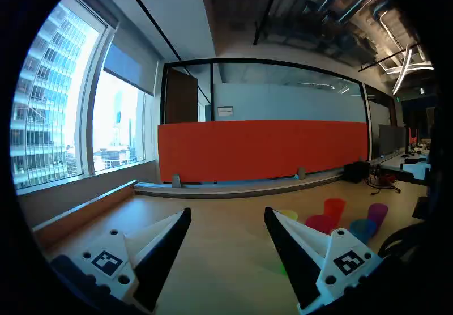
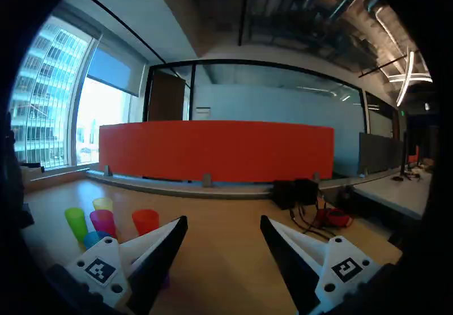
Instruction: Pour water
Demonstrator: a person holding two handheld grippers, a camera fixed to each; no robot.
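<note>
**Inspector:** State of the left gripper (image 1: 227, 209)?

**Assistant:** Fingers spread wide, nothing between them. Bare wooden desk (image 1: 226, 258) lies straight ahead of it.

**Inspector:** Location of the task items?

**Assistant:** A cluster of plastic cups stands ahead and to the right of that gripper, just past its right finger. The orange cup (image 1: 334, 207) is at the back and the pink cup (image 1: 320, 223) in front of it. The purple cup (image 1: 377, 213) and blue cup (image 1: 362, 228) are further right. The yellow cup (image 1: 289, 214) shows just behind the fingertip. All are upright and close together; whether they touch, I cannot tell.

**Inspector:** The right gripper (image 2: 223, 218)?

**Assistant:** Also spread apart and holding nothing. From it the cluster sits ahead to the left, with a green cup (image 2: 76, 223) outermost and the orange cup nearest its left finger.

**Inspector:** Obstructions?

**Assistant:** A black box (image 2: 294, 192) and a tangle of cables (image 2: 334, 217) lie ahead and right of the right gripper. An orange partition (image 1: 260, 149) closes the desk's far edge. A window ledge (image 1: 85, 213) runs along the left of the left gripper.

**Inspector:** Open room?

**Assistant:** The middle of the desk is open directly ahead of both grippers, up to the partition.
</note>
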